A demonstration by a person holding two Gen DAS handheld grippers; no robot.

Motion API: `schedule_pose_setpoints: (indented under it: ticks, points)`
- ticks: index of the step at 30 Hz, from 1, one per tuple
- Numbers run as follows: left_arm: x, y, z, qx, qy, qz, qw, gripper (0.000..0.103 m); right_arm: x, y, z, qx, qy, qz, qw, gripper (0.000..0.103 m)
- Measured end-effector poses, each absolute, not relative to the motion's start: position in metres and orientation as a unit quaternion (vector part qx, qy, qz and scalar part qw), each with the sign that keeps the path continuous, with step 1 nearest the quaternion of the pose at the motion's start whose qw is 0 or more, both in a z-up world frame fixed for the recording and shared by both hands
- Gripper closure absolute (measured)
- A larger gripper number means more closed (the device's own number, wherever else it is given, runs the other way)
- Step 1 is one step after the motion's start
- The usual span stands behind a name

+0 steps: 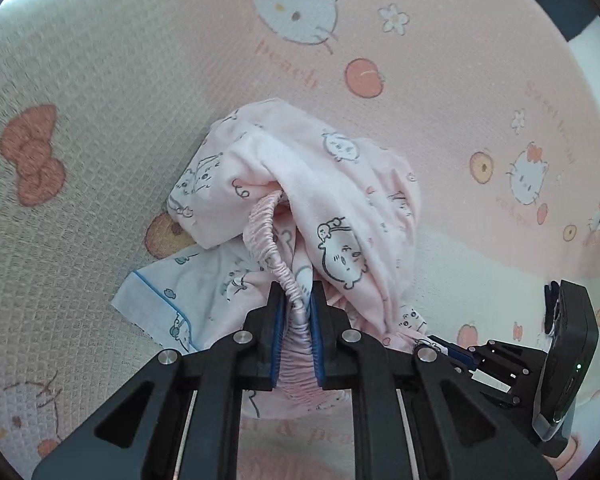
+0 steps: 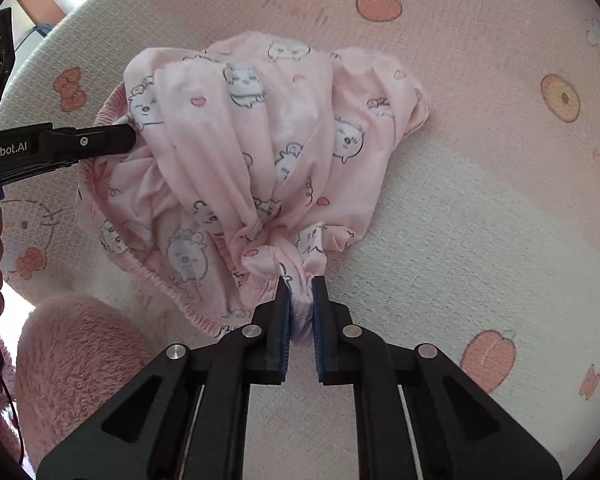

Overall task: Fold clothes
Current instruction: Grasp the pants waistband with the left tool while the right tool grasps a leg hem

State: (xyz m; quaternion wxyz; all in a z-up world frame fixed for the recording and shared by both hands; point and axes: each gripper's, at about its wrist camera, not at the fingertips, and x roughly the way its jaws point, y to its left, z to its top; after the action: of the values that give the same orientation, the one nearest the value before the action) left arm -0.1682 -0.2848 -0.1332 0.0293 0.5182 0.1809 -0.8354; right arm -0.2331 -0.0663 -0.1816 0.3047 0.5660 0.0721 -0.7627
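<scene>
Two grippers on one garment right now. Left gripper (image 1: 298,300) has its blue-padded fingers (image 1: 278,320) squeezed nearly together on the ruched elastic waistband (image 1: 266,236) of the pink shorts (image 1: 332,196), the band bunched up between the pads and arching away from them. Right gripper (image 2: 300,298) is pinched tight on a gathered wad of the same pink shorts (image 2: 260,136), cloth puckering out of its narrow gap. The shorts, printed with little white cartoon animals, hang crumpled in a heap between the two tools over the middle of the pink cartoon-cat bedsheet (image 1: 440,64). From the right wrist view the left gripper (image 2: 130,136) reaches in from the left edge, its tip at the waistband. Under the shorts in the left view, a white garment with blue piping (image 1: 160,300) lies flat on the sheet. A fluffy pink blanket (image 2: 72,356) sits at the lower left in the right view.
</scene>
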Motion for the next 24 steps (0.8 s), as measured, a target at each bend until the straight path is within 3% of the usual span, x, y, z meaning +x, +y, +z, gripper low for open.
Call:
schedule_pose_setpoints:
  ticks: [12, 21, 24]
  points:
    - [-0.108, -0.195, -0.064, 0.462, 0.129, -0.876, -0.059, 0.094, -0.181, 0.065, -0.098, 0.517, -0.016, -0.821, 0.242, 0.095]
    - [-0.095, -0.18, -0.138, 0.559, 0.161, -0.813, -0.025, 0.091, -0.125, 0.113, -0.072, 0.49, -0.05, -0.848, 0.197, 0.095]
    - [-0.095, -0.17, -0.156, 0.575, 0.149, -0.804, -0.021, 0.077, -0.099, 0.131, -0.05, 0.475, -0.068, -0.856, 0.19, 0.095]
